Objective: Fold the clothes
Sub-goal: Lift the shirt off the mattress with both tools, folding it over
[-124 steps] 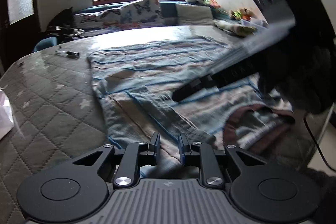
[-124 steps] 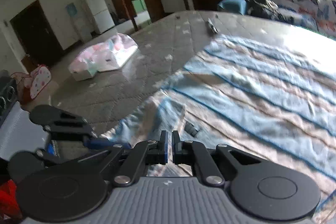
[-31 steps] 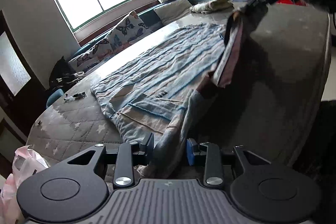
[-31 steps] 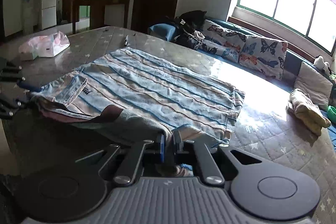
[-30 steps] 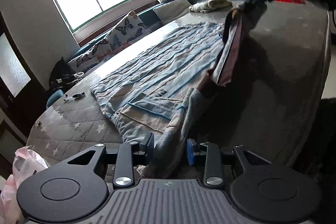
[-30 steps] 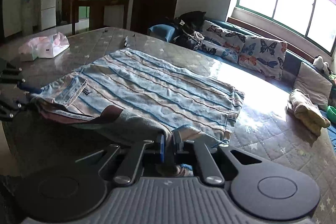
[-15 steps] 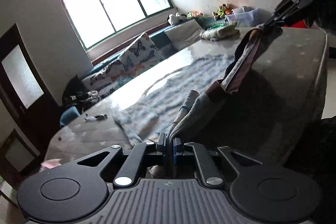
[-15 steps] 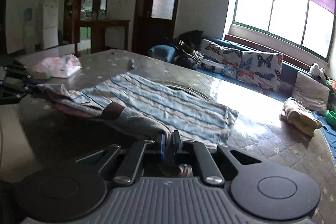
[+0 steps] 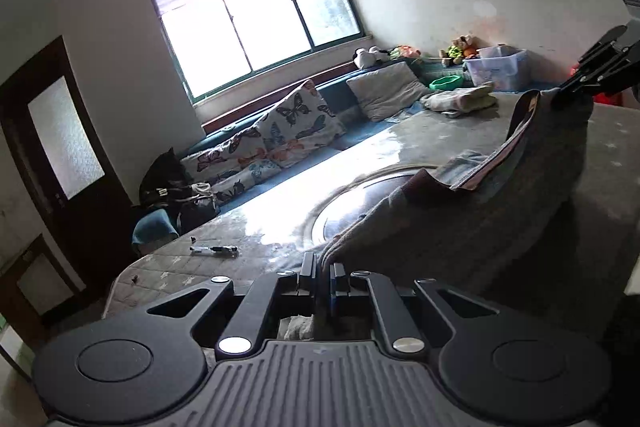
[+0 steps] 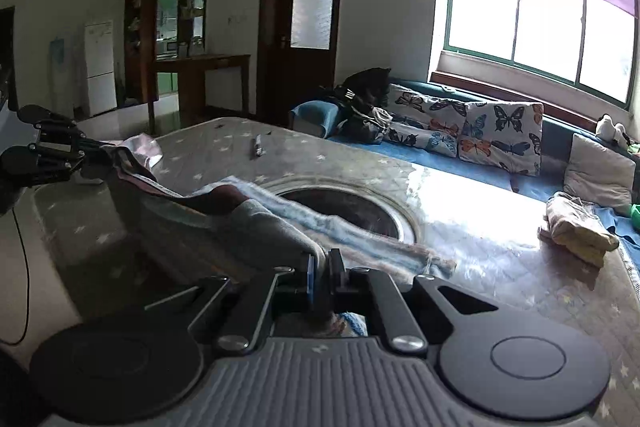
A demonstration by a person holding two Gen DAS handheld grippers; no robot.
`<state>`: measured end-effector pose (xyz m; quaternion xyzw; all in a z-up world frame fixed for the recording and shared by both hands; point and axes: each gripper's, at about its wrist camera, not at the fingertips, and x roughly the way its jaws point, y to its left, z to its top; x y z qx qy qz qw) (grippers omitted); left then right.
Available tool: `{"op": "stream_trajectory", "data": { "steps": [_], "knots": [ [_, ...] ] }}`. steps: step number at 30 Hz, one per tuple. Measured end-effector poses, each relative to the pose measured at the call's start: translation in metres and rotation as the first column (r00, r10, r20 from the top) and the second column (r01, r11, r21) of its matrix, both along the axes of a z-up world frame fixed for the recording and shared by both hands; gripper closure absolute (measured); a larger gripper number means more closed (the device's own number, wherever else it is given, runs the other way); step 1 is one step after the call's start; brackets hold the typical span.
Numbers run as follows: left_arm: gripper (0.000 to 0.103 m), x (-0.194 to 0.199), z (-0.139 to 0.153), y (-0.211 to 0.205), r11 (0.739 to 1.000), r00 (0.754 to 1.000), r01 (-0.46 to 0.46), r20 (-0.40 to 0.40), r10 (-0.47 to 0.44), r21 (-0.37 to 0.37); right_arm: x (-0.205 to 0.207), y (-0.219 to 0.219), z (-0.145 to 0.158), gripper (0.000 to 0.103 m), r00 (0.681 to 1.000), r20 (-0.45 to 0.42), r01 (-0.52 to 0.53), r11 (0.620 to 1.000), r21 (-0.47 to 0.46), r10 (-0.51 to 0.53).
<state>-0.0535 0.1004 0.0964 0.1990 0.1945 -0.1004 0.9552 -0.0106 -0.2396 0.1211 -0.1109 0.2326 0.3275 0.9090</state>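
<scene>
- Left tool (image 9: 323, 281) clamped on one corner of the striped garment (image 9: 492, 195); a second ago its jaws stood apart around the cloth.
- Right tool (image 10: 320, 277) pinches the opposite corner.
- Garment, flat on the surface (image 10: 472, 223) a second ago, now hangs slung between both tools; far end trails there.
- Judgement: lift under way, fold-over next.

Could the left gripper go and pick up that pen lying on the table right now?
Probably not yet. The left gripper is shut on the shirt, and the right gripper holds its other end. The path to the pen looks clear, but the gripper must drop the shirt first.
</scene>
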Motion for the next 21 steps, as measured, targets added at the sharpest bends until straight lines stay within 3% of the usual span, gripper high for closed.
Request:
{"op": "stream_trajectory", "data": {
  "steps": [10,17,21],
  "knots": [
    [0.096,0.131,-0.007,0.019,1.000,0.992,-0.012,-0.129,0.009,-0.023,0.118,0.030,-0.012,0.097,0.994,-0.091,0.053,0.998,-0.025,-0.055],
    [0.092,0.209,-0.049,0.019,0.998,0.964,-0.047,-0.262,0.037,-0.031,0.191,0.041,-0.057,0.097,0.963,-0.234,0.134,0.991,-0.022,-0.135],
    [0.089,0.231,-0.074,0.020,0.994,0.952,-0.100,-0.296,0.082,-0.045,0.210,0.042,-0.086,0.094,0.945,-0.276,0.179,0.984,-0.017,-0.177]
  ]
}}
